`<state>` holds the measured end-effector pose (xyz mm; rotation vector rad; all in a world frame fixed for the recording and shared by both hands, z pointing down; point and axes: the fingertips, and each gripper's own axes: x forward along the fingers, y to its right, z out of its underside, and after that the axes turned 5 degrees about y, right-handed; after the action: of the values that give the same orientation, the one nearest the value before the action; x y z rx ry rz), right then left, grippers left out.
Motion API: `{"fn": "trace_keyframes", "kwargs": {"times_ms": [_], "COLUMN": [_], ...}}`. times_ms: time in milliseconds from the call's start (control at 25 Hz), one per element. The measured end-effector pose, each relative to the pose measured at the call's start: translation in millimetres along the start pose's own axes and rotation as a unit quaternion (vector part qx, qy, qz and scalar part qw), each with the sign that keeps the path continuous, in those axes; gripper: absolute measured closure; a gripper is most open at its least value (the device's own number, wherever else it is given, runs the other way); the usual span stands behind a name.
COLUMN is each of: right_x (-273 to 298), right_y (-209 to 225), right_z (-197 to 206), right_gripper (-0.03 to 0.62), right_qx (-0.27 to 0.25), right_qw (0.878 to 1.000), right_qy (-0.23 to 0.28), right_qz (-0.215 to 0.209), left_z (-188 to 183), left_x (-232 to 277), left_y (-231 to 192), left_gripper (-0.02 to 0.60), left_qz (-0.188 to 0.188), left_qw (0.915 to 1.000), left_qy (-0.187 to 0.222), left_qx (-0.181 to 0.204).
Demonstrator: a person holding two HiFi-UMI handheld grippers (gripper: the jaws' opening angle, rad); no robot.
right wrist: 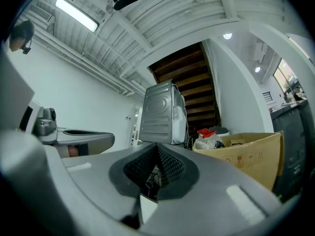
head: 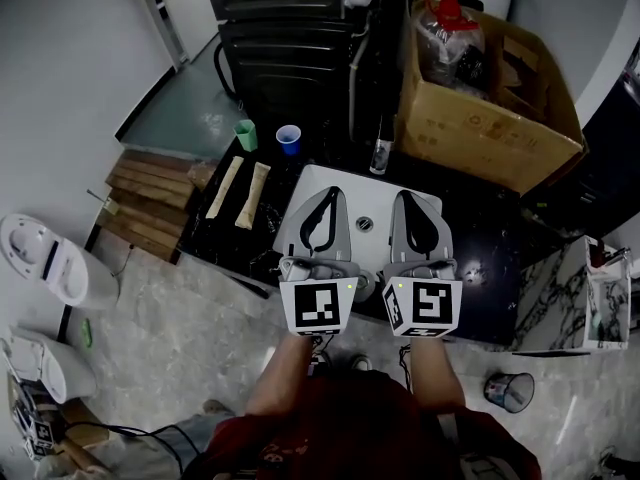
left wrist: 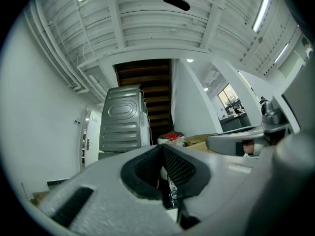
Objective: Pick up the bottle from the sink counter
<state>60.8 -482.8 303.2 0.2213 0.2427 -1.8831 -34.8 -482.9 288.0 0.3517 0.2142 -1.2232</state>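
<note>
The bottle (head: 381, 149), dark with a pale label, stands upright on the black counter (head: 487, 230) just behind the white sink (head: 296, 204). My left gripper (head: 322, 200) and right gripper (head: 415, 204) hover side by side over the sink, both short of the bottle and holding nothing. Their jaws are shut, tips together. In the left gripper view my left gripper (left wrist: 161, 149) points slightly upward at a grey appliance (left wrist: 121, 119). The right gripper view shows my right gripper (right wrist: 156, 145) shut in the same way. Neither gripper view shows the bottle clearly.
A green cup (head: 245, 135) and a blue cup (head: 288, 139) stand on the counter left of the bottle, with two pale sticks (head: 238, 192) near them. A large cardboard box (head: 497, 113) fills the counter's right end. A toilet (head: 50, 264) is at the left and a bin (head: 509, 391) is on the floor.
</note>
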Motion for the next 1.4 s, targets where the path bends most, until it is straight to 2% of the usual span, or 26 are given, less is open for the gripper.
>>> {"fn": "trace_keyframes", "kwargs": {"times_ms": [320, 600, 760, 920, 1200, 1400], "right_x": [8, 8, 6, 1, -7, -18], "right_y": [-1, -6, -10, -14, -25, -37], "right_z": [11, 26, 34, 49, 75, 94], "right_gripper": [0.592, 0.589, 0.570, 0.557, 0.518, 0.456], "right_qx": [0.000, 0.007, 0.013, 0.014, 0.019, 0.016], "right_qw": [1.000, 1.000, 0.999, 0.999, 0.997, 0.994], "right_qy": [-0.013, -0.029, -0.034, -0.052, -0.079, -0.103], "right_qz": [0.011, 0.010, 0.005, 0.004, -0.008, -0.028], "left_z": [13, 22, 31, 34, 60, 83], "left_x": [4, 3, -2, -7, -26, -44], "left_y": [-6, -8, -7, -8, -7, -5], "left_gripper": [0.578, 0.578, 0.578, 0.578, 0.578, 0.578], "left_qz": [0.006, 0.006, 0.010, 0.011, 0.014, 0.015], "left_qw": [0.9998, 0.9998, 0.9994, 0.9995, 0.9977, 0.9957], "left_qy": [-0.015, -0.012, -0.030, -0.029, -0.064, -0.091], "left_qx": [-0.008, -0.014, -0.011, -0.010, -0.015, -0.012]}}
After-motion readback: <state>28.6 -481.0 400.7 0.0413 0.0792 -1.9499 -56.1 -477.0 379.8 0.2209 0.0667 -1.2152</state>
